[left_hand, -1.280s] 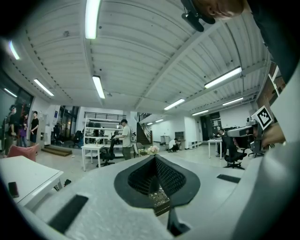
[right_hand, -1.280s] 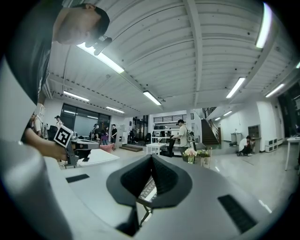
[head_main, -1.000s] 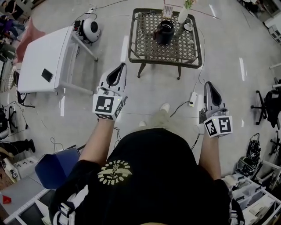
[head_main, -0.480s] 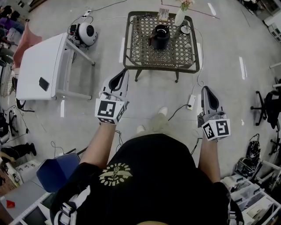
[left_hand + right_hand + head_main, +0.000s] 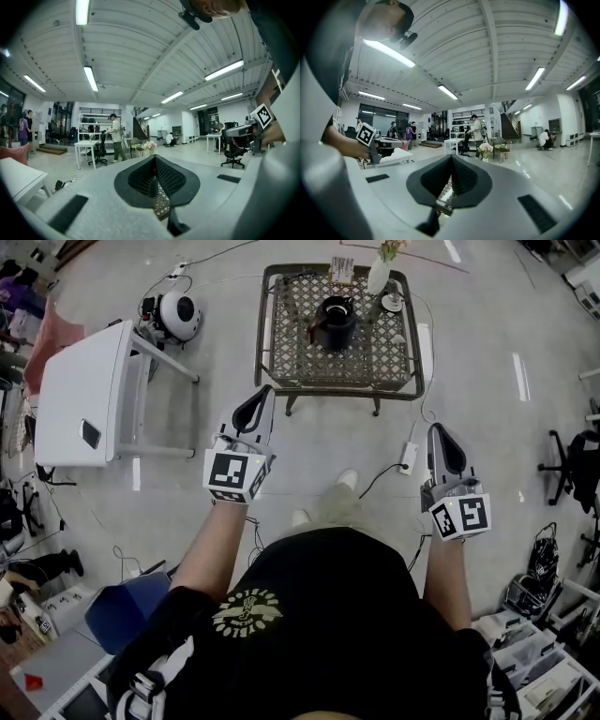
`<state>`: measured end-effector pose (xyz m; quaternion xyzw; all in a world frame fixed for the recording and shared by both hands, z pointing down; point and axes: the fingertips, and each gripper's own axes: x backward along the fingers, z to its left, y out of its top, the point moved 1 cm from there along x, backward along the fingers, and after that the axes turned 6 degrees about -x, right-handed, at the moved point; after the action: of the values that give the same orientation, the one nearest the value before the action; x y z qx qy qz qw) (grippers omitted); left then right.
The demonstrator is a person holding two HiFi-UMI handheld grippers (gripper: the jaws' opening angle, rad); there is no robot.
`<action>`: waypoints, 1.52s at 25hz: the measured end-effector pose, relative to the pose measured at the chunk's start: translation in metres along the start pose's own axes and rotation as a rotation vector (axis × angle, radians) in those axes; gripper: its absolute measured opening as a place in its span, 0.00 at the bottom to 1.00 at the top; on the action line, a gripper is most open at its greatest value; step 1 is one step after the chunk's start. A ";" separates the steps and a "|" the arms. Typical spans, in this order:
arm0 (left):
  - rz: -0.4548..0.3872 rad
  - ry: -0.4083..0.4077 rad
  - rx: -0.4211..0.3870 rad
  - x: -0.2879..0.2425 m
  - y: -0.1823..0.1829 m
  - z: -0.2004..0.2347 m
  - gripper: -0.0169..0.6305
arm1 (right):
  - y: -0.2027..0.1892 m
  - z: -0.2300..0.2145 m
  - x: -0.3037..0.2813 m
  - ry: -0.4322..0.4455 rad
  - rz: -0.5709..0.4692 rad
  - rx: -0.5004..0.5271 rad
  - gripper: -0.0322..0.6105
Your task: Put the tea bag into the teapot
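**Ana:** Where was the teapot?

**Ben:** The black teapot [image 5: 335, 322] stood on the metal counter [image 5: 292, 348], up at 12 o'clock. It was well apart from the person. A white vase [image 5: 377, 277] with flowers stood near it, at about 1 o'clock from the pot.

**Ana:** And the tea bag?

**Ben:** I could not pick it out. Some small things lay near the far edge of the counter, but they were too tiny to name.

**Ana:** What were the jaws doing?

**Ben:** On the left gripper [image 5: 262, 395] the jaws were pressed together, with nothing in between. The right gripper [image 5: 438, 430] was the same, squeezed tight and empty.

**Ana:** Why were they closed?

**Ben:** I think there was nothing to grab yet. The person stood on the floor [image 5: 328, 437], away from the counter, so no jaws could reach anything.

**Ana:** Why did both grippers point to 12 o'clock?

**Ben:** That was where the counter was. Held out like that, they were ready for it.

**Ana:** What had to come first?

**Ben:** My guess was getting close, finding the tea bag, then spreading one pair of jaws.
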<state>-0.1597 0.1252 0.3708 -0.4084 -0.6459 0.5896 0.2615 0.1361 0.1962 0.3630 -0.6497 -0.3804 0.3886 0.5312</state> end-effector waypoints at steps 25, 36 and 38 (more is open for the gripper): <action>0.009 0.145 -0.021 -0.099 0.040 -0.001 0.02 | 0.034 -0.120 -0.076 0.116 -0.038 0.032 0.06; 0.053 0.248 -0.021 -0.072 0.032 0.018 0.02 | 0.037 -0.118 -0.106 0.189 -0.038 -0.022 0.06; 0.058 0.254 -0.019 -0.068 0.030 0.020 0.02 | 0.036 -0.116 -0.108 0.191 -0.038 -0.027 0.06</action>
<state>-0.1328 0.0564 0.3480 -0.5007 -0.6010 0.5344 0.3203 0.2005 0.0467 0.3537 -0.6837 -0.3454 0.3096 0.5634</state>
